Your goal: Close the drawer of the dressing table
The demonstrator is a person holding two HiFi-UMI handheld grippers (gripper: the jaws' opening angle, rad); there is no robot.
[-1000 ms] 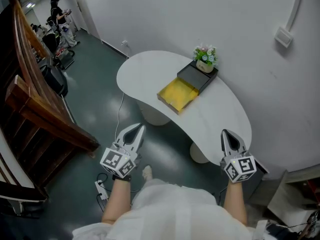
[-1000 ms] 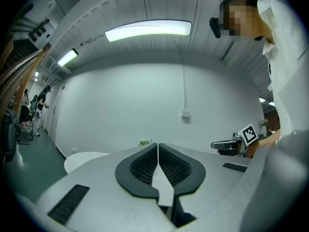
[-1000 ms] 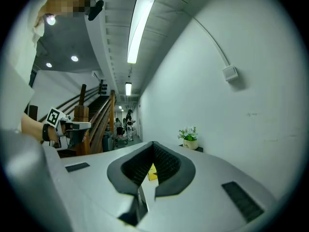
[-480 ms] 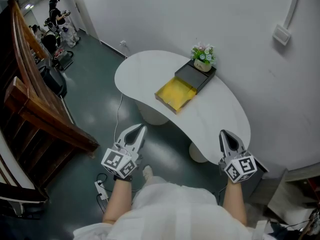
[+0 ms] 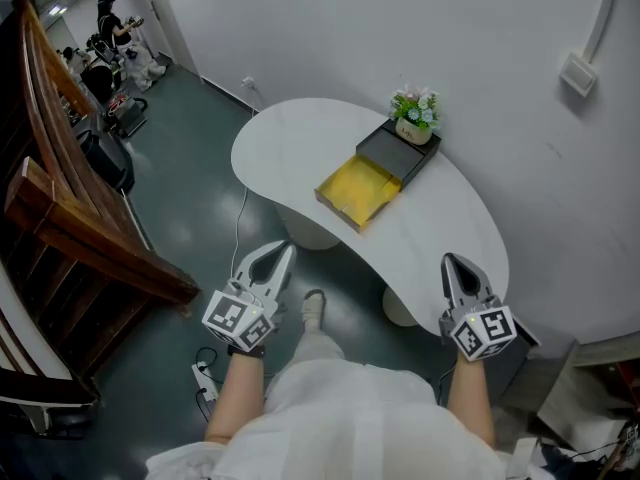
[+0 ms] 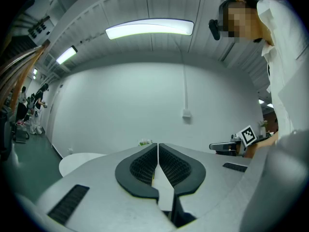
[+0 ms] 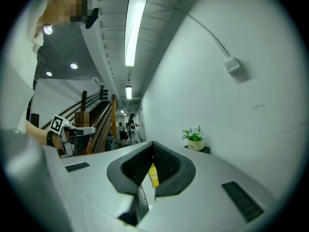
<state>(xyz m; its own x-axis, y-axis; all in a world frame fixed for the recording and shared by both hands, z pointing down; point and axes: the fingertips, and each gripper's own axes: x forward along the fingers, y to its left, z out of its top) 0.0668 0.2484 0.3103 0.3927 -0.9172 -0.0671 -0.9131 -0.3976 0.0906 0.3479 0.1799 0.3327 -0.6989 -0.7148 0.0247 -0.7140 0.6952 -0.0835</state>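
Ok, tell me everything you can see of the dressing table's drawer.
The drawer is a shallow, square tray, yellow inside with a tan, wood-like rim. It stands pulled well out of the dark box on the white tabletop, its front near the table's near edge. It looks empty. Only box and tabletop seem to touch it.

- Drawer (image 5: 358,188): contents too small to tell in the head view. In the right gripper view, the body of the right gripper (image 7: 153,144) hides all but a yellow sliver.
- Counter (image 5: 300,138): pedestals (image 5: 312,230) mostly hidden beneath its top. The right gripper overlaps the near end; contact cannot be determined.
- Staircase (image 5: 70,218): cut off at the left edge.
- People (image 5: 112,23): too small to tell their activity.
- Wall cable (image 5: 603,13): cut off at the top edge.
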